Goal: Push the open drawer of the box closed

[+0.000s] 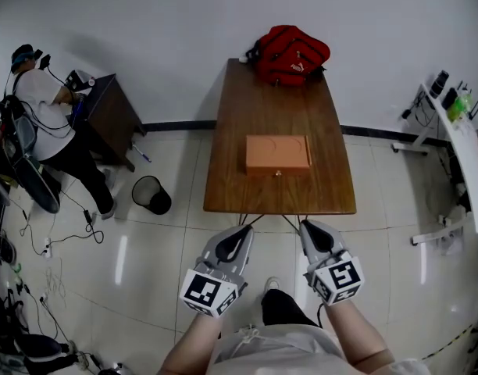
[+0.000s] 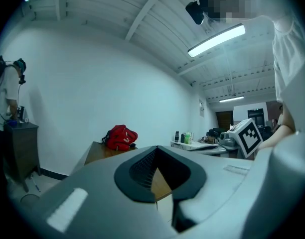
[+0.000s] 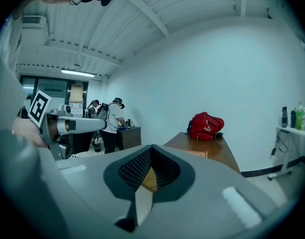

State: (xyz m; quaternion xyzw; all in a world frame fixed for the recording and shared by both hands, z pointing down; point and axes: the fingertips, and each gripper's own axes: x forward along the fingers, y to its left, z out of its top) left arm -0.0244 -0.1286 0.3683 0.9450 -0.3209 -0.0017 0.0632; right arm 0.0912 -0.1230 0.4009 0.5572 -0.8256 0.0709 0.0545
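Head view: the box [image 1: 278,153] is seen lying flat on the wooden surface [image 1: 255,100], midway across its width and close to its near edge. Along the box's near face a thin darker strip with a small knob [image 1: 277,173] is visible, which is taken to be the drawer front. It appears to stand out only slightly, and how far cannot be told from above. A red bag [image 1: 290,55] is set at the far edge, well apart from the box.

The left gripper [image 1: 240,234] and the right gripper [image 1: 311,230] are held side by side over the floor, short of the near edge, and neither touches the surface or the box. In each gripper view the 2 jaws are seen brought together at their tips, with nothing clamped between them. Only a sliver of the wooden surface is glimpsed through the gap behind the tips.

The task is judged not yet begun: no contact with the drawer has been made. All of the work is left, namely that 1 gripper be carried forward to the knob side and the drawer pressed in toward the far edge until its front sits flush.
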